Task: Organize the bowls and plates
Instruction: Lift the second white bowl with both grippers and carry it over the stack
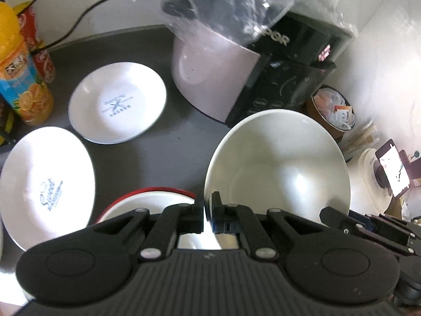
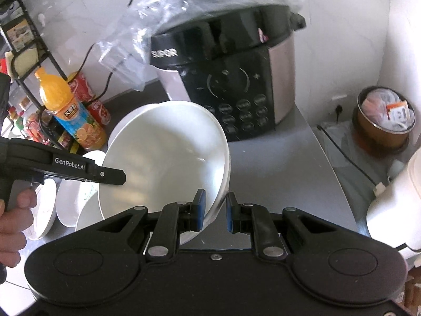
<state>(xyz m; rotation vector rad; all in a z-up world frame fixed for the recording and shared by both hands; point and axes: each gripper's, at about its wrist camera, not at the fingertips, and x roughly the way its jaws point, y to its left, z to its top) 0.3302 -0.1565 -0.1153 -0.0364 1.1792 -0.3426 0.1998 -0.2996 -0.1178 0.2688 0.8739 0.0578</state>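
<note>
A large plain white bowl (image 1: 276, 163) (image 2: 163, 158) hangs tilted above the grey counter (image 1: 171, 142), held by both grippers. My left gripper (image 1: 208, 208) is shut on its left rim. In the right wrist view my right gripper (image 2: 214, 208) is shut on the bowl's lower right rim, and a hand holds the left gripper at the far side. A red-rimmed white bowl (image 1: 147, 200) sits below the left gripper. Two white plates with blue print lie on the counter, one (image 1: 117, 102) further back and one (image 1: 47, 184) at the left.
A black and silver rice cooker (image 2: 226, 79) under a clear plastic bag (image 2: 158, 26) stands at the back. An orange juice bottle (image 2: 71, 113) and red cans (image 2: 86, 92) stand at the left. A brown bin (image 2: 384, 121) sits beyond the counter's right edge.
</note>
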